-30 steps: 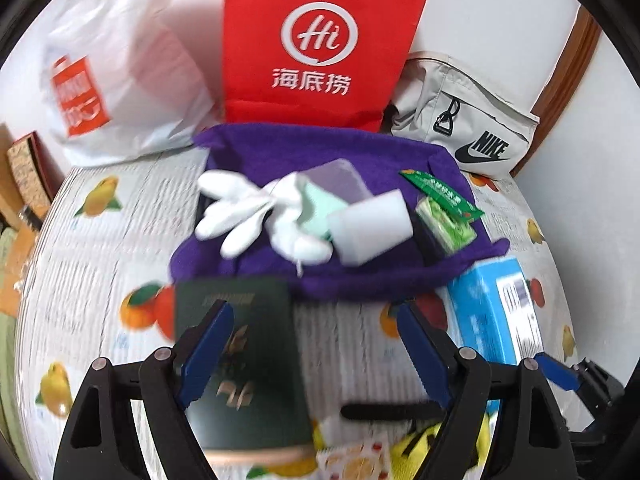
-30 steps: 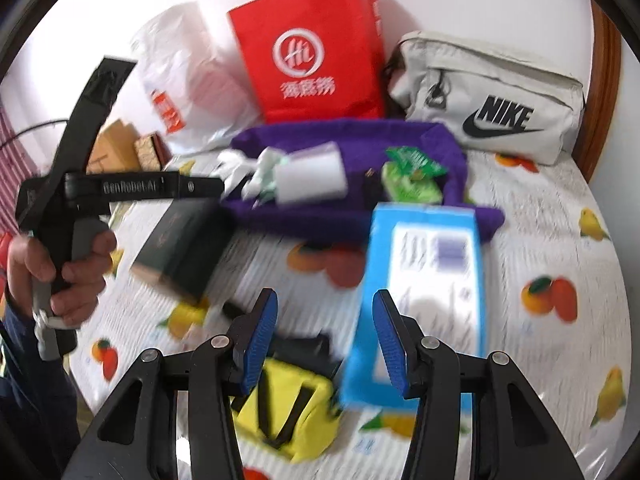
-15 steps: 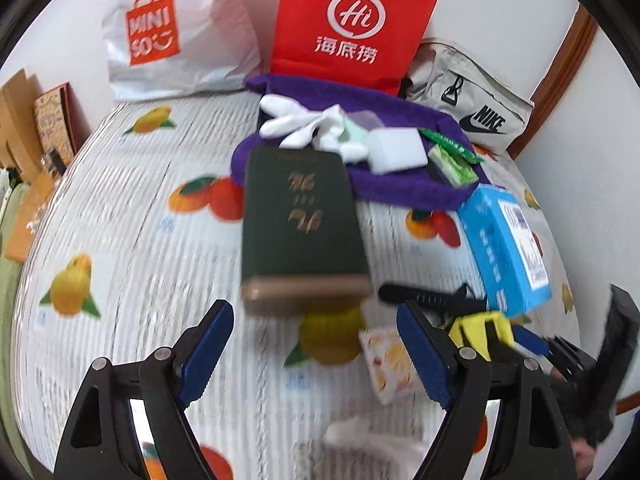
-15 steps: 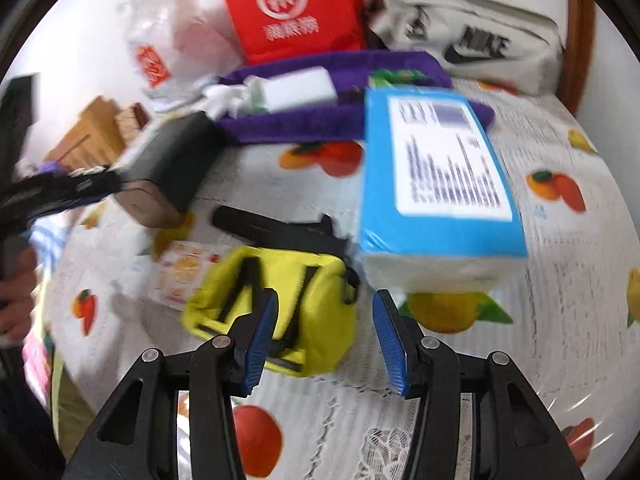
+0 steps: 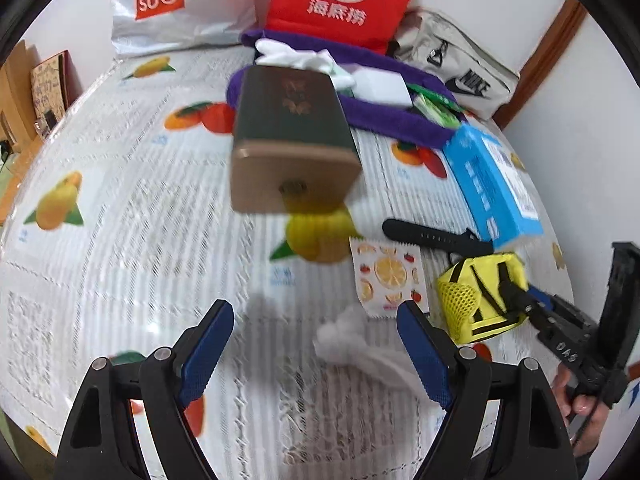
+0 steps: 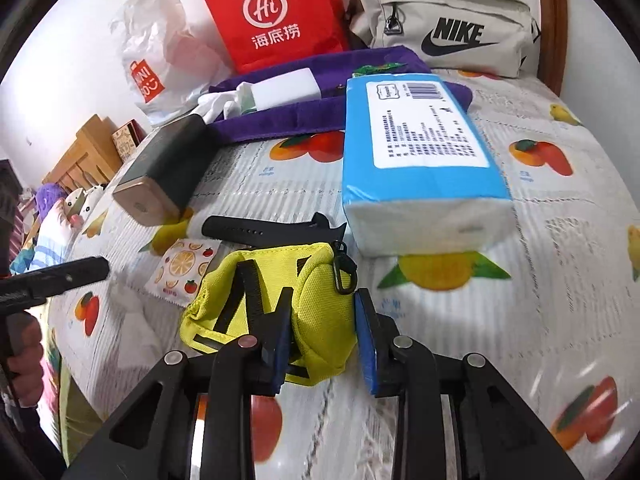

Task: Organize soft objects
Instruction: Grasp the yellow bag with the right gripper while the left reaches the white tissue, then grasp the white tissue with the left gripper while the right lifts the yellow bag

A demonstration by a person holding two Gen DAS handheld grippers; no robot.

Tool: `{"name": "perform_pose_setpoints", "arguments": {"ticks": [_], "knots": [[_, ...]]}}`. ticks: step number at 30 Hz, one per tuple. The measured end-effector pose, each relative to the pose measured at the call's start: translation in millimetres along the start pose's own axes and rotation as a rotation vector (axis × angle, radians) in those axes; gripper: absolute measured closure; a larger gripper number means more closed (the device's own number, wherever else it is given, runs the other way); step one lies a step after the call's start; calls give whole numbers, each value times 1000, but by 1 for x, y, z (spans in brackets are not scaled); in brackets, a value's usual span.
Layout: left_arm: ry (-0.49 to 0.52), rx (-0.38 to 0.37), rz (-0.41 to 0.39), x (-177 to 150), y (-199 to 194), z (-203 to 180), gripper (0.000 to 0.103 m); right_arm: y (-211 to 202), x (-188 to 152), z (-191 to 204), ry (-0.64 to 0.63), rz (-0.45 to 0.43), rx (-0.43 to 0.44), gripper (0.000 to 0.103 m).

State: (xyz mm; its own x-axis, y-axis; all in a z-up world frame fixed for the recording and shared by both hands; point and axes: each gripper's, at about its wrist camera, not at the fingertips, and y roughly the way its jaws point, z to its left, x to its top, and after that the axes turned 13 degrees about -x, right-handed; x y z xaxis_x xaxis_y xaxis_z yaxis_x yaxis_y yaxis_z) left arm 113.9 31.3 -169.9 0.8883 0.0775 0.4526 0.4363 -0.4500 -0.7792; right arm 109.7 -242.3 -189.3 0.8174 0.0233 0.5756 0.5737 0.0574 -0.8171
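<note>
Since half a second ago, right gripper has dropped from hovering above the yellow fabric zip pouch with black straps to straddling its near end; left gripper has pulled back, so the dark green hardcover book with tan page edges sits further off. Right jaws are apart, one pad pressed into the pouch's side, the other just beside its rounded end, not clamped yet. Left jaws are wide apart, holding nothing, over a wisp of white cotton wadding on the fruit-print bedspread. Pouch lies between a black rubber watch strap and the right gripper, near a blue plastic-wrapped tissue pack. Likely light and squashy: fabric will buckle, so bite deep across the padded body, not strap or clip. Behind it all, a purple fleece cloth holds white gloves and a white foam block, probably the drop spot.
</note>
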Motion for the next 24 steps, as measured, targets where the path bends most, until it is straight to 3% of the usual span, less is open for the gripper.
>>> {"name": "perform_pose_setpoints", "arguments": {"ticks": [4,8,10,12,14,18,24], "knots": [[21,-2,31,-12,12,-5,21,-9,-11,-5,2,-3,6,74],[58,27,38,-19,24,-13,31,-11,-22,-8,-20,9,27,74],[105,56,30,-22,27,-21,41,-13,-26,-9,-32,9,43,74],[153,110,22,-24,31,-28,63,-15,-30,-12,-34,10,60,74],[178,137,16,-24,32,-29,75,-17,-33,-14,-34,11,69,74],[158,105,4,-19,32,-25,80,-25,-37,-15,-45,-7,124,74],[122,95,-21,-12,28,-19,82,-53,-27,-14,-43,-120,148,75]]}}
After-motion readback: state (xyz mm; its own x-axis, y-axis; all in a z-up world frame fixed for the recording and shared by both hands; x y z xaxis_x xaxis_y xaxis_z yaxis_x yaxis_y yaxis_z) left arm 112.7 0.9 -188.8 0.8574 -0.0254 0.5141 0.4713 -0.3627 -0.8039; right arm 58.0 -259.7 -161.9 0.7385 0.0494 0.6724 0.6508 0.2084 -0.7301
